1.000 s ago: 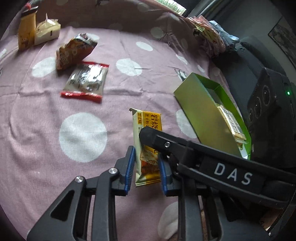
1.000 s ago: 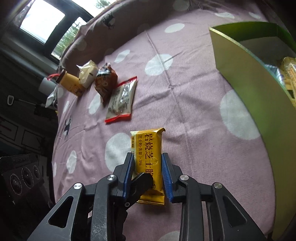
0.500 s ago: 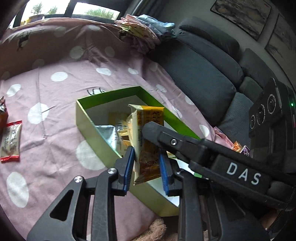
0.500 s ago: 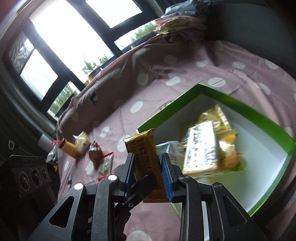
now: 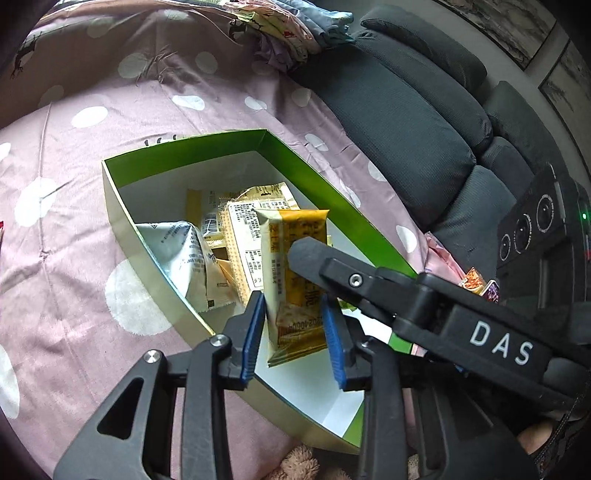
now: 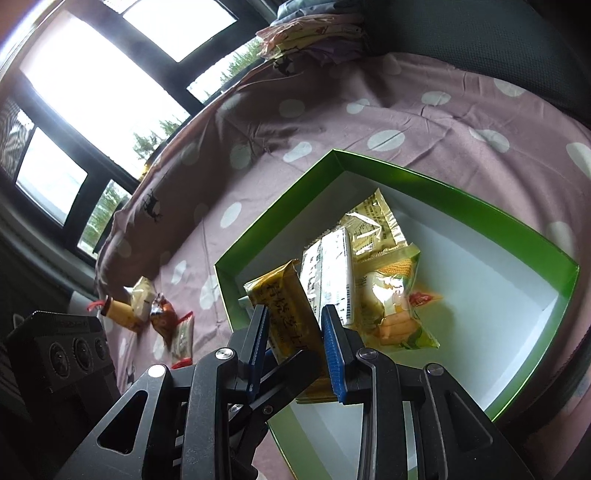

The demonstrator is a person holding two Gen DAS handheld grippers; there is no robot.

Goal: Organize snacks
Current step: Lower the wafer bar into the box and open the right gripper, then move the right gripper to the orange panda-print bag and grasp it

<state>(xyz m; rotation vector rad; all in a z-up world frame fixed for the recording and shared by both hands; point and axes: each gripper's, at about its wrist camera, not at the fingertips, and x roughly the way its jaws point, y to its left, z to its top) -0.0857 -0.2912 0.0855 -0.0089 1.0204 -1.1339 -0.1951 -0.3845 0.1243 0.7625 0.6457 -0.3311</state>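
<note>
A yellow snack packet [image 5: 295, 258] [image 6: 284, 306] hangs upright over the green box [image 5: 184, 151] [image 6: 424, 173]. My right gripper [image 6: 293, 343] is shut on it, both blue pads pressed to its sides. One right finger [image 5: 332, 266] crosses the packet in the left wrist view. My left gripper [image 5: 293, 332] straddles the packet's lower end. Its jaws are opening, and a thin gap shows at the left pad. Several packets [image 5: 173, 251] [image 6: 388, 295] lie on the box's white floor.
The box sits on a purple dotted cloth [image 5: 74, 221]. Several loose snacks [image 6: 159, 314] lie far left on it. A dark grey sofa [image 5: 406, 110] runs behind the box, with folded clothes [image 5: 288, 33] at its end. Small packets [image 5: 476, 280] lie beyond the box's right wall.
Both grippers lifted the yellow packet off the cloth and carried it over the green box. The left jaws now stand slightly wider around it.
</note>
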